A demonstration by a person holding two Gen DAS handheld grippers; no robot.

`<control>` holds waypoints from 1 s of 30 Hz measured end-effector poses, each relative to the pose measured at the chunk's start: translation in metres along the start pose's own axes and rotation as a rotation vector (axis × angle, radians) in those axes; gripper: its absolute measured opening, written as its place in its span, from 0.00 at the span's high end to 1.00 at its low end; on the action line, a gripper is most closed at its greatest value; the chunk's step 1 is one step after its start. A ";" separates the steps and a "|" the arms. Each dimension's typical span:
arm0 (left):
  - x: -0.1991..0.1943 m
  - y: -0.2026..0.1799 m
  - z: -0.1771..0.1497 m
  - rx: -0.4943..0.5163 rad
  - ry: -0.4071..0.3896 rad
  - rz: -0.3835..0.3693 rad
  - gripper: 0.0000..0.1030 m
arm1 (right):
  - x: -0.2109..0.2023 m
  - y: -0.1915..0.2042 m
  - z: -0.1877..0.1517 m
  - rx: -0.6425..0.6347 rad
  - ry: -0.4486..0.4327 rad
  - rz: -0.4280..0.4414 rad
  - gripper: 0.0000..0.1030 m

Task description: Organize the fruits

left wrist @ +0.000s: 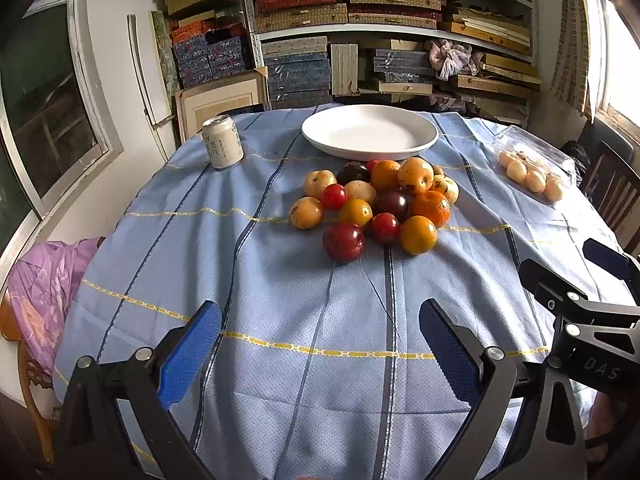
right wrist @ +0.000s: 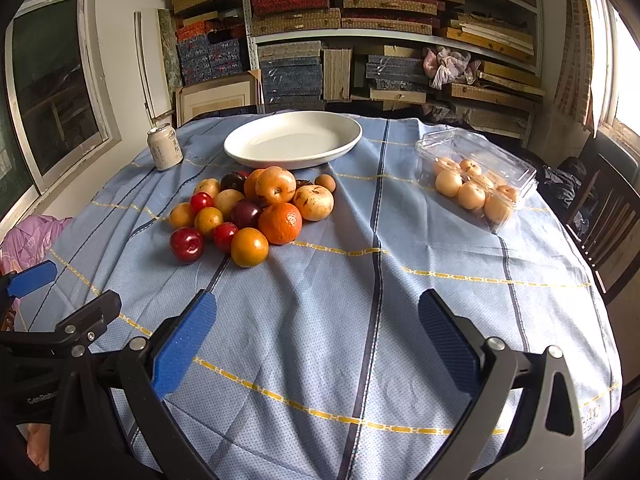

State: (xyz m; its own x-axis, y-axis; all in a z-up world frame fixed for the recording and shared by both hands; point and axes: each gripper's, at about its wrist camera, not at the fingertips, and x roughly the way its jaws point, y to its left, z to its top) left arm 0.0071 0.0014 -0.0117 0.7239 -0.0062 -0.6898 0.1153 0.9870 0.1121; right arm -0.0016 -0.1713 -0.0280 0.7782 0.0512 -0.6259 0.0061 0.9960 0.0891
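A pile of mixed fruit (left wrist: 376, 204) lies on the blue tablecloth: red plums, oranges, yellow fruits and dark plums. It also shows in the right wrist view (right wrist: 252, 212). An empty white plate (left wrist: 370, 131) stands just behind the pile; it shows in the right wrist view (right wrist: 294, 139) too. My left gripper (left wrist: 320, 348) is open and empty, well short of the fruit. My right gripper (right wrist: 318, 340) is open and empty, near the table's front edge, to the right of the pile.
A pale drink can (left wrist: 222, 142) stands at the back left. A clear plastic box of pale round fruits (right wrist: 478, 184) lies open at the right. Chairs stand at the left (left wrist: 24, 320) and right (right wrist: 608, 208). Shelves of boxes fill the back wall.
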 end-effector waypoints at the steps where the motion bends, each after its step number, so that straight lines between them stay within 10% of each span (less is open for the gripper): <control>1: 0.000 0.000 0.000 0.001 0.002 0.000 0.03 | 0.002 0.000 -0.002 0.000 0.001 0.000 0.04; 30: 0.030 -0.004 0.002 0.014 0.075 0.003 0.03 | 0.030 -0.007 0.001 0.028 0.065 0.022 0.04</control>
State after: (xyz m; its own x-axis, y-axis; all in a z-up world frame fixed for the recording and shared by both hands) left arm 0.0299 -0.0033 -0.0316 0.6711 0.0090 -0.7413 0.1230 0.9847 0.1233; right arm 0.0222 -0.1767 -0.0468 0.7361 0.0785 -0.6723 0.0080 0.9922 0.1246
